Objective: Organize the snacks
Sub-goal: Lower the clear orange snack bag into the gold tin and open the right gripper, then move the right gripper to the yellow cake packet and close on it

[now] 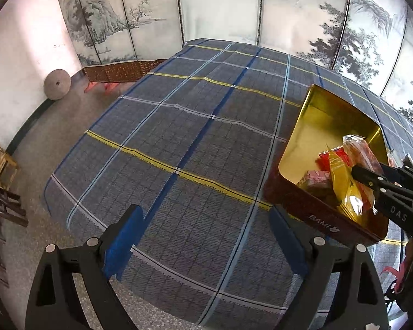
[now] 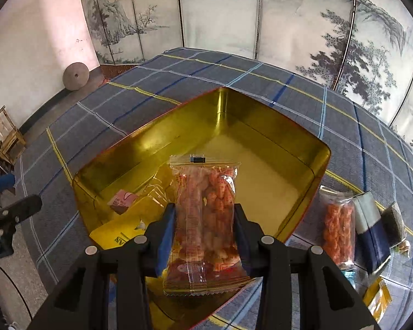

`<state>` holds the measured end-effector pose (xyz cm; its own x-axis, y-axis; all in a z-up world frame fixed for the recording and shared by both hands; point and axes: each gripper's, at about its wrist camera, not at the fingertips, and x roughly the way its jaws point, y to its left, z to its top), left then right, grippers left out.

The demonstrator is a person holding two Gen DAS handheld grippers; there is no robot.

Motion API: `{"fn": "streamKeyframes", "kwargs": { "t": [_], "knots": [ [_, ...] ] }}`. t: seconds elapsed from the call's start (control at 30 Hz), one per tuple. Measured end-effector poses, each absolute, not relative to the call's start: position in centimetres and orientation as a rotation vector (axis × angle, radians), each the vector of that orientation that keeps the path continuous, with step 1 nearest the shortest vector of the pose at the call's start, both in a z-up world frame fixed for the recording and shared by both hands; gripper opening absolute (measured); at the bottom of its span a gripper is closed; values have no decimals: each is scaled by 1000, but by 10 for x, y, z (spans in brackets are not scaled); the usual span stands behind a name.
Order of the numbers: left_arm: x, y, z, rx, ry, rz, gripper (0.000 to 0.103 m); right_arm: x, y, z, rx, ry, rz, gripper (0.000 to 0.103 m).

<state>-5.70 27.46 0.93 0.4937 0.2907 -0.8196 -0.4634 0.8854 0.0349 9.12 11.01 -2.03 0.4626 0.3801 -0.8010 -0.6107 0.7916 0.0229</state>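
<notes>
An open tin (image 2: pixel 261 118), gold inside and red outside, stands on the plaid-covered table (image 1: pixel 179 137). My right gripper (image 2: pixel 205 220) is shut on a clear packet of orange-red snacks (image 2: pixel 206 192), held upright over the tin's near corner. On the tin's floor lie a pink packet (image 2: pixel 122 200) and a yellow packet (image 2: pixel 115 233). My left gripper (image 1: pixel 206 236) stands open over bare cloth to the left of the tin (image 1: pixel 311 140), with nothing between its blue pads. In the left wrist view the right gripper (image 1: pixel 371 181) reaches into the tin from the right.
Right of the tin lie another orange snack packet (image 2: pixel 338 228), a dark blue and white packet (image 2: pixel 371 233), a dark packet (image 2: pixel 396 225) and a yellow packet (image 2: pixel 377 299). A painted folding screen (image 1: pixel 220 8) stands behind the table. Wooden chairs (image 2: pixel 5 137) stand at the left.
</notes>
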Motion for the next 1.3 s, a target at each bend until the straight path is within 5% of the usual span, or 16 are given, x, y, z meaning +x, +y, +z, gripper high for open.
{"fn": "streamKeyframes", "kwargs": {
  "t": [0.4,0.53,0.8,1.3],
  "knots": [
    [-58,275,7,-206,952,460,91,87,107,-20,-279,901,626,41],
    [-58,275,8,-205,951,460,91,86,107,-18,-295,889,613,54],
    [-57,265,13,-199,942,451,91,80,99,-7,-284,858,618,55],
    [-42,231,24,-168,921,373,91,83,-28,5,-161,911,341,56]
  ]
}}
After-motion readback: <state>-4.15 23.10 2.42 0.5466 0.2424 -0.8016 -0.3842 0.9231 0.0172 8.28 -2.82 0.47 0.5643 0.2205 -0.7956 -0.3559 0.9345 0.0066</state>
